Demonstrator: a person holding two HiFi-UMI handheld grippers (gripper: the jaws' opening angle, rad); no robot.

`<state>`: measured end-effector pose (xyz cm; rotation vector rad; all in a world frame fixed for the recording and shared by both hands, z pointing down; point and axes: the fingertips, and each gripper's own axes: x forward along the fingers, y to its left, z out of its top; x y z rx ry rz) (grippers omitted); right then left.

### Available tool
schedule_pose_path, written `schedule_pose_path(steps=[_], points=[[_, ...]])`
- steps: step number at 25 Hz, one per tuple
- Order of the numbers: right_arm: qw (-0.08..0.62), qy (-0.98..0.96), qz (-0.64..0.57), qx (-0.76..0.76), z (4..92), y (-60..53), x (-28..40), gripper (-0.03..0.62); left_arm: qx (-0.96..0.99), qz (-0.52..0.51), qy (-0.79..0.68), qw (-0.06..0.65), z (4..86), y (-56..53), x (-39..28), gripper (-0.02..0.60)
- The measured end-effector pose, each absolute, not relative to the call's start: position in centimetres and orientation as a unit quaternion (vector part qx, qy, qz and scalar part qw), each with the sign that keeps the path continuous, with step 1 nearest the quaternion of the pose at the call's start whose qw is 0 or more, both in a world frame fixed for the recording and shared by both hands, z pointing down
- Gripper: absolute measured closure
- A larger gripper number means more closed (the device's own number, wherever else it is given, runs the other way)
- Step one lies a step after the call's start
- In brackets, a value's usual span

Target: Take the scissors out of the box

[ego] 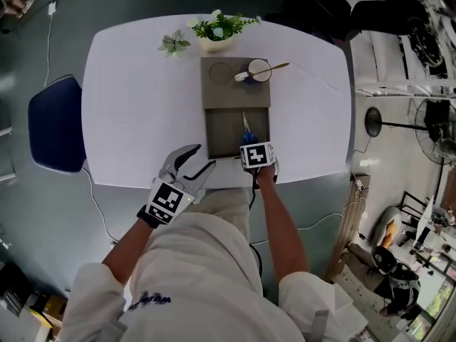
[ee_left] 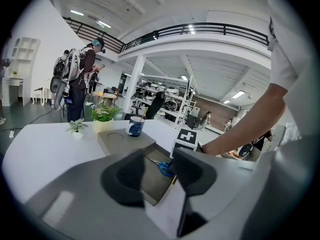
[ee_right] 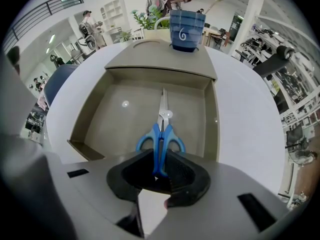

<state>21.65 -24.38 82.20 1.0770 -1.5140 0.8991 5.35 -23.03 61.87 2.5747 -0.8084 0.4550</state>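
From the head view, you stand at a white table (ego: 142, 105). A grey box (ego: 214, 130) sits open on it, near your edge. The scissors (ego: 246, 128) lie inside the box, at its right side, with the blades pointing away from you. Your right gripper (ego: 249, 144) points down into the box, right at the blue handles. Your left gripper (ego: 201, 159) is just beside the box's near left corner. Past the open part, a mug (ego: 258, 70) stands on the box's flat cover (ego: 221, 91). A green plant (ego: 221, 28) stands behind it.

In the left gripper view, the left gripper (ee_left: 160, 174) has its jaws apart. Nothing is between them. Past the gap you see the near edge of the box (ee_left: 152, 186) and the blue handles of the scissors (ee_left: 164, 168). The mug (ee_left: 135, 126) is further back.

In the right gripper view, the right gripper (ee_right: 159, 176) has its jaws squeezed on the blue handles of the scissors (ee_right: 161, 134). The two handles are pressed close together between the black pads. The scissors are inside the box (ee_right: 100, 119), and the blades point at the far wall and the mug (ee_right: 186, 30). You cannot tell if the blades touch the box floor.
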Motion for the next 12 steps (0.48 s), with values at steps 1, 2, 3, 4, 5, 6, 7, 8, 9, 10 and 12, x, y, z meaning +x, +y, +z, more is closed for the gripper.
schedule_pose_path(steps=[1,2,3,4,5,6,7,8,9,10,12], points=[[0.512,-0.630,0.373,0.449,82.2,-24.4,21.7,0.511,0.920,0.161,-0.294,0.202,61.8,-23.1,5.1,0.495],[0.512,-0.629,0.373,0.450,82.3,-24.4,21.7,0.511,0.919,0.157,-0.298,0.205,61.7,-23.1,5.0,0.584],[0.512,-0.629,0.372,0.451,82.3,-24.3,21.7,0.511,0.919,0.153,-0.298,0.208,61.5,-23.1,4.9,0.584],[0.511,-0.630,0.371,0.452,82.3,-24.3,21.7,0.511,0.920,0.150,-0.296,0.208,61.3,-23.0,5.0,0.584],[0.509,-0.633,0.368,0.452,82.3,-24.3,21.7,0.511,0.921,0.149,-0.295,0.206,61.1,-22.9,5.0,0.584],[0.506,-0.637,0.366,0.452,82.3,-24.4,21.7,0.511,0.922,0.151,-0.294,0.203,60.9,-22.9,5.0,0.584],[0.502,-0.640,0.365,0.453,82.2,-24.4,21.7,0.511,0.922,0.153,-0.295,0.200,60.8,-22.8,4.9,0.584],[0.498,-0.640,0.366,0.457,82.0,-24.3,21.8,0.513,0.922,0.154,-0.296,0.197,60.6,-22.8,4.8,0.584],[0.492,-0.639,0.369,0.462,81.8,-24.1,21.9,0.513,0.921,0.154,-0.298,0.196,60.5,-22.8,4.7,0.584],[0.485,-0.638,0.373,0.468,81.7,-24.0,22.0,0.513,0.921,0.154,-0.300,0.195,60.4,-22.9,4.5,0.584],[0.468,-0.640,0.376,0.479,81.3,-23.9,22.0,0.513,0.921,0.154,-0.303,0.192,60.2,-23.0,4.0,0.584]])
